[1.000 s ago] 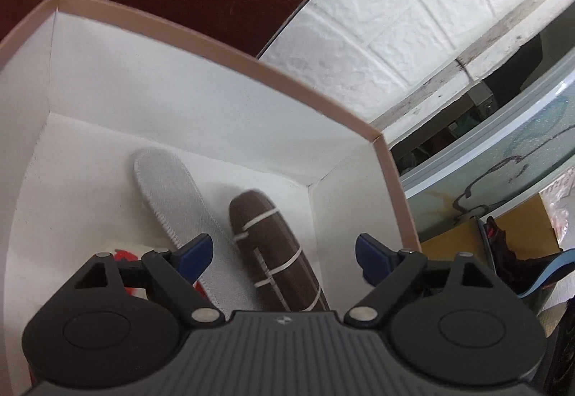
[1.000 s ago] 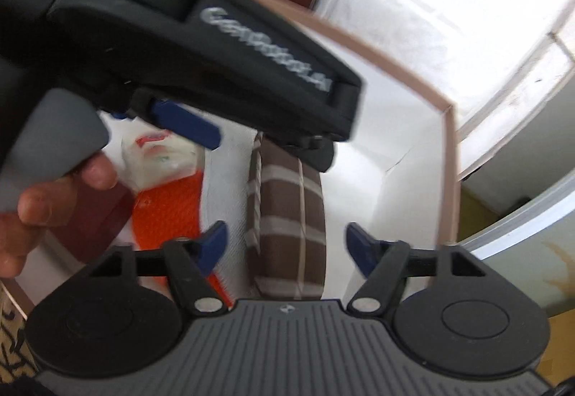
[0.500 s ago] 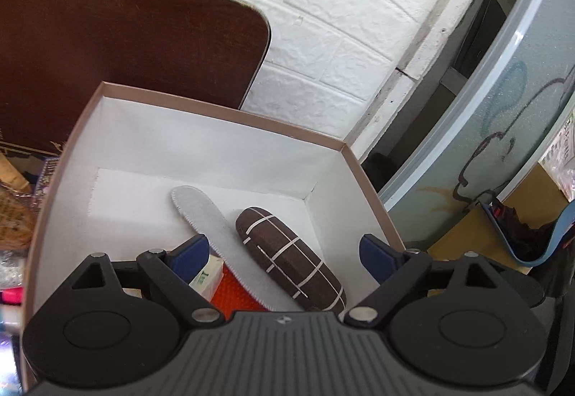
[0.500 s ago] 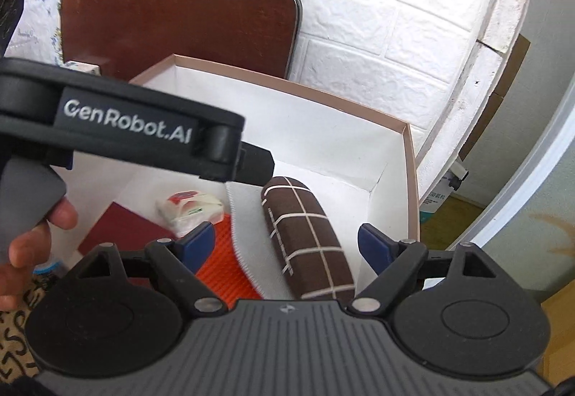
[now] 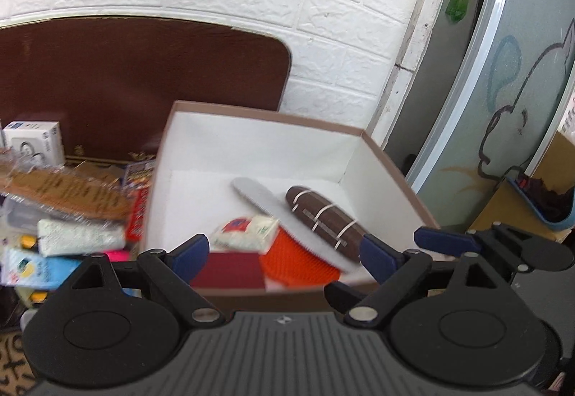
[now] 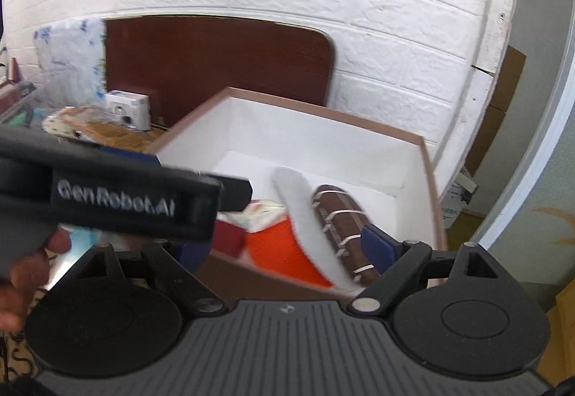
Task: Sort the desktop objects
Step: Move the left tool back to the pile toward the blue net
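Observation:
A white box with a brown rim (image 5: pixel 266 117) (image 6: pixel 323 110) holds a brown case with white lines (image 5: pixel 325 218) (image 6: pixel 341 227), a grey-and-orange insole (image 5: pixel 298 259) (image 6: pixel 305 216), a white packet (image 5: pixel 248 232) and a dark red flat box (image 5: pixel 230 270). My left gripper (image 5: pixel 284 254) is open and empty, pulled back above the box's near edge. My right gripper (image 6: pixel 284 250) is open and empty, also back from the box. The left gripper's body (image 6: pixel 118 202) crosses the right wrist view at left.
Loose items lie left of the box: a wrapped brown comb (image 5: pixel 64 191), a white tube (image 5: pixel 79 238), a white carton (image 5: pixel 34 142) (image 6: pixel 127 108), blue packets (image 5: pixel 32 270). A dark brown board (image 5: pixel 143 83) leans on the white brick wall. A glass door (image 5: pixel 503 90) stands right.
Both grippers have drawn back and up out of the box, so the whole box and the clutter to its left now show. The items in the box have stayed put.

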Motion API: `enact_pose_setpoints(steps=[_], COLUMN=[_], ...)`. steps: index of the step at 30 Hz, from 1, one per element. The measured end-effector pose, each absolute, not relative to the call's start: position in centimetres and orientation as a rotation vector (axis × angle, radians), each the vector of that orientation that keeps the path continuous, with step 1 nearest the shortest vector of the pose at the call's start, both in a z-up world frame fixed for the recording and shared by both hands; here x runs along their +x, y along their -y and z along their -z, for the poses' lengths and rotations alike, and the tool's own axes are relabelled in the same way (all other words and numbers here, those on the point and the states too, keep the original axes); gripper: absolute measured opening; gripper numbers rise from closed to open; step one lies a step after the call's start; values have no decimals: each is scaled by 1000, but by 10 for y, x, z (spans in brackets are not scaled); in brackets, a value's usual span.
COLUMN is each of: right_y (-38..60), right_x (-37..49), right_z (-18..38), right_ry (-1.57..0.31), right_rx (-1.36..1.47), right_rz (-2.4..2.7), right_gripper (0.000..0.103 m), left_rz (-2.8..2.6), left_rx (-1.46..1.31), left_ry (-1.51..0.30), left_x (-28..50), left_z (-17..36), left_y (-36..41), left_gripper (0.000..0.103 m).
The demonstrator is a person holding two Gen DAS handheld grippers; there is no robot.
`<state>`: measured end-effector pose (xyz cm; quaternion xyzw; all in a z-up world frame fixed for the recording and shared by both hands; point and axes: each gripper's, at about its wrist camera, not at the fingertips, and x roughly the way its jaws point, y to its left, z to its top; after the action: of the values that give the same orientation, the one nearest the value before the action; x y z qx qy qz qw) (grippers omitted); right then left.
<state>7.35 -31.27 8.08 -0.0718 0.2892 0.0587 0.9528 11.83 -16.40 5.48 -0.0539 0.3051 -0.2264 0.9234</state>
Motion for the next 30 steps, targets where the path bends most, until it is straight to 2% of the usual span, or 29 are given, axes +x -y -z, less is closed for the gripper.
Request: enact_pose_setpoints(steps=[10, 19, 30], right_y=[268, 227, 196], right_x=[39, 22, 17], right_z=[-56, -21, 19], right_ry=[-580, -652, -740], right_rx=[-79, -30, -9], right_rz=[-217, -274, -277], right_gripper=[91, 91, 91], left_rz=[366, 263, 111], left_rx=[-90, -167, -124], left_ry=[-596, -658, -734], left_x=[68, 41, 39], left_z=[-35, -1, 32], left_y=[106, 62, 29], left_gripper=[93, 93, 93])
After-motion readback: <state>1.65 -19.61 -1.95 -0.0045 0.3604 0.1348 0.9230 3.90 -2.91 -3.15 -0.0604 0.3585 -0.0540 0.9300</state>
